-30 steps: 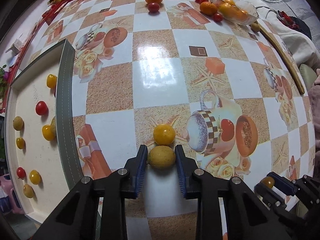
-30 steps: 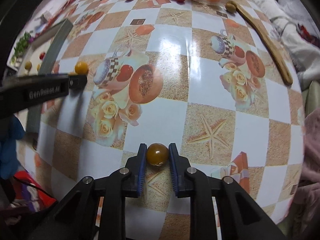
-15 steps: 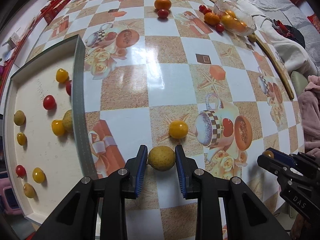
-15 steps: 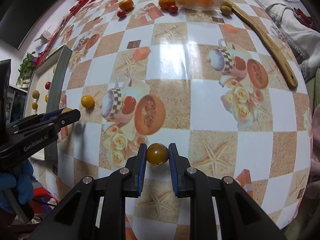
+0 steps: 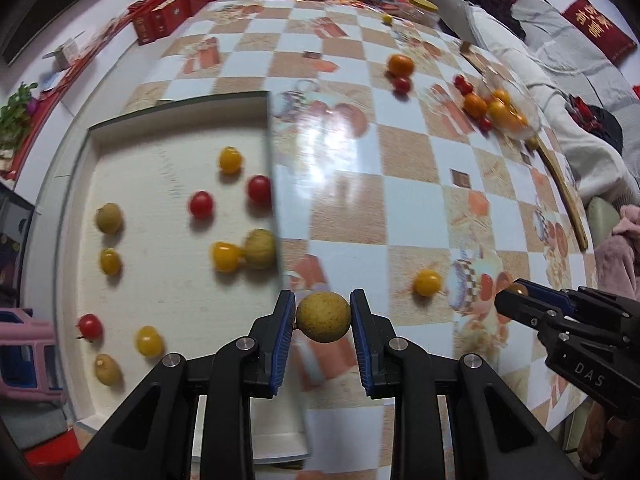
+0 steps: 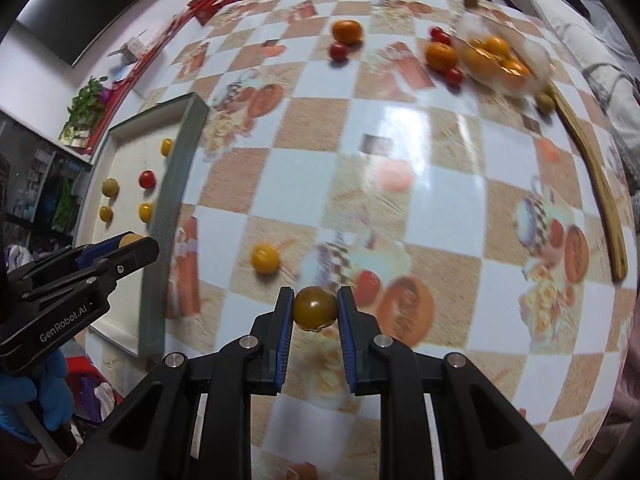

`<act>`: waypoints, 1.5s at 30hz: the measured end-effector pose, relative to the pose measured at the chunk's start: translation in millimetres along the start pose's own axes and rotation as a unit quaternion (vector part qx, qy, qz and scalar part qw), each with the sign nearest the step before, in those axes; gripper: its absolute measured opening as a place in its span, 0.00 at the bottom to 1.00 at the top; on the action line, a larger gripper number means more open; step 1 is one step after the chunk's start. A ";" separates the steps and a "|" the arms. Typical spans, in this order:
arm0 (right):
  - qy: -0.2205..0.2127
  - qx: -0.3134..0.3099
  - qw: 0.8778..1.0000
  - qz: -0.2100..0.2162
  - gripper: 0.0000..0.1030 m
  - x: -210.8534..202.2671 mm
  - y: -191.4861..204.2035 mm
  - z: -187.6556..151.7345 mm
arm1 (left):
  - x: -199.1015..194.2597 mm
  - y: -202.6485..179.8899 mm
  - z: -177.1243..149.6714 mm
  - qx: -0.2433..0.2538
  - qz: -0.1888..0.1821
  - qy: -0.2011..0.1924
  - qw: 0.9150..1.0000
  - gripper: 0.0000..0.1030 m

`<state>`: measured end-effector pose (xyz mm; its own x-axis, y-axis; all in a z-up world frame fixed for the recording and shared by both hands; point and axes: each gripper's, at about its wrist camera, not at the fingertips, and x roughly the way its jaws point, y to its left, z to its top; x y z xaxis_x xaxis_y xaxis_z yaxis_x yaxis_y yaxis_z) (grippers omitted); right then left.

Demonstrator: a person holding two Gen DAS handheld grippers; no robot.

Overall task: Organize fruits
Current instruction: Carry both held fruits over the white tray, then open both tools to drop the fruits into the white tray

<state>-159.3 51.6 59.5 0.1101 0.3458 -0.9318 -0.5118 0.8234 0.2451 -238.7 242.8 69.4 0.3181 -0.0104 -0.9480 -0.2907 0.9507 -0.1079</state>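
My left gripper (image 5: 323,317) is shut on a round yellow-brown fruit (image 5: 323,317), held above the tray's right rim. The shallow tray (image 5: 160,132) holds several yellow, red and brown small fruits. My right gripper (image 6: 315,309) is shut on a brownish-orange tomato (image 6: 315,309), above the table; it also shows at the right of the left wrist view (image 5: 516,292). A loose yellow tomato (image 5: 427,282) lies on the tablecloth between the grippers, also seen in the right wrist view (image 6: 265,258). The left gripper shows at the left of the right wrist view (image 6: 132,242).
A glass bowl (image 6: 536,56) of orange fruits stands at the far right, with loose oranges (image 6: 347,31) and red tomatoes (image 6: 338,51) near it. A wooden spatula (image 6: 600,188) lies along the right edge. Red boxes (image 5: 168,12) line the far side.
Both grippers have lifted and swung left toward the tray with their fruits. The left gripper now hangs over the tray's rim. The yellow tomato stays on the table.
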 end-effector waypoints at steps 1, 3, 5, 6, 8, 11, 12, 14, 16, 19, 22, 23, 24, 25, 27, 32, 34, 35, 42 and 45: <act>-0.002 -0.009 1.000 0.002 0.23 1.2 7.8 5.4 | -0.2 5.6 1.3 -0.007 0.004 -0.003 1.000 0.29; -0.007 -0.028 1.000 0.010 0.23 3.2 24.4 16.5 | -2.7 25.9 2.2 -0.025 0.019 -0.010 0.999 0.29; -0.010 -0.041 0.999 0.019 0.23 6.2 39.5 27.1 | -2.7 43.0 3.3 -0.040 0.034 -0.015 0.999 0.29; -0.011 -0.045 0.999 0.024 0.23 7.8 45.5 31.8 | -2.8 50.4 3.4 -0.045 0.040 -0.017 0.998 0.29; -0.013 -0.055 0.998 0.038 0.23 12.1 61.6 44.5 | -2.1 65.8 3.3 -0.056 0.051 -0.021 0.997 0.29; -0.013 -0.074 0.996 0.054 0.23 19.9 84.9 62.5 | 3.4 83.8 4.1 -0.067 0.066 -0.021 0.995 0.29; -0.013 -0.080 0.995 0.058 0.23 23.1 92.7 68.5 | 6.4 89.3 4.4 -0.071 0.069 -0.020 0.995 0.29; -0.009 -0.089 0.994 0.065 0.23 28.9 105.0 77.6 | 12.5 97.5 5.5 -0.077 0.072 -0.018 0.994 0.29; -0.005 -0.096 0.993 0.072 0.23 38.0 118.9 90.1 | 17.2 100.4 7.1 -0.077 0.074 -0.015 0.994 0.29; 0.004 -0.106 0.991 0.083 0.23 54.6 138.6 109.6 | 25.4 103.2 9.1 -0.075 0.075 -0.010 0.994 0.29; 0.011 -0.115 0.990 0.084 0.23 70.5 153.1 124.4 | 30.7 103.7 9.6 -0.071 0.075 -0.006 0.995 0.29; 0.015 -0.120 0.989 0.086 0.23 77.5 158.9 130.4 | 31.9 104.1 9.4 -0.069 0.075 -0.005 0.995 0.29; 0.017 -0.124 0.988 0.086 0.23 82.1 162.9 134.4 | 33.0 103.9 9.4 -0.067 0.078 -0.005 0.995 0.29; 0.018 -0.130 0.988 0.084 0.23 87.5 167.4 139.0 | 33.3 104.1 9.3 -0.065 0.080 -0.005 0.995 0.29; 0.020 -0.138 0.987 0.079 0.23 96.9 174.6 146.1 | 34.6 104.7 8.7 -0.062 0.080 -0.006 0.995 0.29; 0.030 -0.148 0.986 0.065 0.23 117.4 184.4 157.7 | 39.3 110.1 5.9 -0.069 0.074 -0.002 0.995 0.29; 0.033 -0.157 0.986 0.056 0.23 124.6 188.1 158.6 | 39.2 109.6 5.8 -0.066 0.078 -0.005 0.995 0.29; 0.034 -0.162 0.985 0.051 0.24 127.5 189.6 158.5 | 39.3 109.5 5.5 -0.064 0.079 -0.005 0.995 0.29; 0.042 -0.196 0.979 0.029 0.34 138.6 204.1 154.4 | 39.3 110.3 5.1 -0.062 0.072 -0.002 0.995 0.30; 0.050 -0.207 0.976 0.037 0.49 140.3 211.2 154.4 | 39.2 108.2 7.7 -0.063 0.073 0.000 0.995 0.34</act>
<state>-120.3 343.4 21.8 -0.0139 0.3352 -0.9420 -0.8177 0.5385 0.2036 -250.7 347.7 22.8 0.2642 0.1252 -0.9563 -0.4444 0.8958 -0.0055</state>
